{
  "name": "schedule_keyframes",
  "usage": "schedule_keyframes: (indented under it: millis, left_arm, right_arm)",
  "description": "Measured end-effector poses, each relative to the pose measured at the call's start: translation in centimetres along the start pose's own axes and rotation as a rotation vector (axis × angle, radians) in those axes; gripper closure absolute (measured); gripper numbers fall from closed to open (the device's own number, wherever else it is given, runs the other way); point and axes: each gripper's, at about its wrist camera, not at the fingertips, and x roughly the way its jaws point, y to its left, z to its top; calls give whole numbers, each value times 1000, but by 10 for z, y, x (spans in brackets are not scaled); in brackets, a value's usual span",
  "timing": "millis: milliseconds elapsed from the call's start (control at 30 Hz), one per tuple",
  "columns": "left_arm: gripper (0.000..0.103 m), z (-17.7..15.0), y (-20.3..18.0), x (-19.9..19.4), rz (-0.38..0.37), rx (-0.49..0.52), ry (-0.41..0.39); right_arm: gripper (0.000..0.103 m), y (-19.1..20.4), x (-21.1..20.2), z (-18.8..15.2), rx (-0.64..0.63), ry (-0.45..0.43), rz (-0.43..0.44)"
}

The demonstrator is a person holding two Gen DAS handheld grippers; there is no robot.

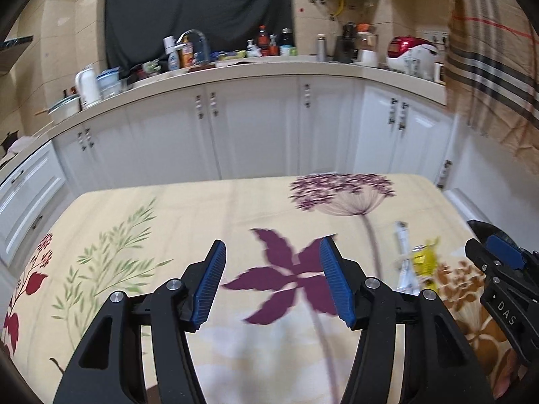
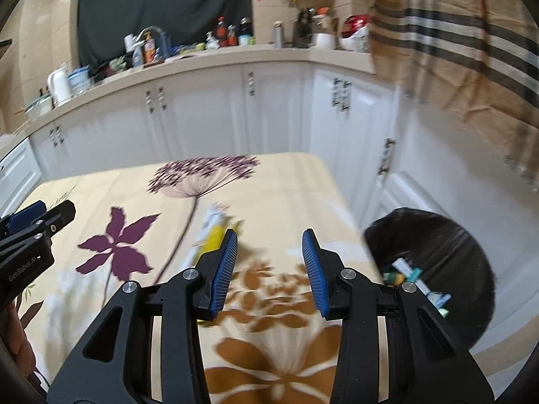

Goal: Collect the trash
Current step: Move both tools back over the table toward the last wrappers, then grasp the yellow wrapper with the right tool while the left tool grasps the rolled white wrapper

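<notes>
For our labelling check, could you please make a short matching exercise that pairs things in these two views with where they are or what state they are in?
Things:
1. yellow wrapper
2. bin
3. left gripper
4. kettle

Places or states:
A. on the kitchen counter
B. lying on the tablecloth
C. on the floor beside the table, already holding trash
D. open, holding nothing

Pairs: 1-B, 2-C, 3-D, 4-A

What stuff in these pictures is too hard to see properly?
- Yellow wrapper, right wrist view: blurred, its near end hidden behind a gripper finger.
- White wrapper, left wrist view: blurred, print unreadable.
- Trash bin, right wrist view: contents partly hidden by the right gripper.
- Counter bottles, left wrist view: labels too small.
</notes>
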Motion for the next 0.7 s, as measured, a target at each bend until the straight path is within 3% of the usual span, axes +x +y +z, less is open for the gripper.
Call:
schedule_keyframes:
  millis: [300, 400, 700]
  left_arm:
    - [44, -7, 31, 8, 24, -30, 29]
    - [43, -7, 32, 9, 7, -37, 33]
    - [43, -5, 2, 13, -55, -5, 38]
  right_arm:
    - [64, 30, 33, -3, -9, 132, 27]
    - [80, 33, 40, -4, -9, 171, 36]
    - [81, 31, 29, -6, -27, 135, 16]
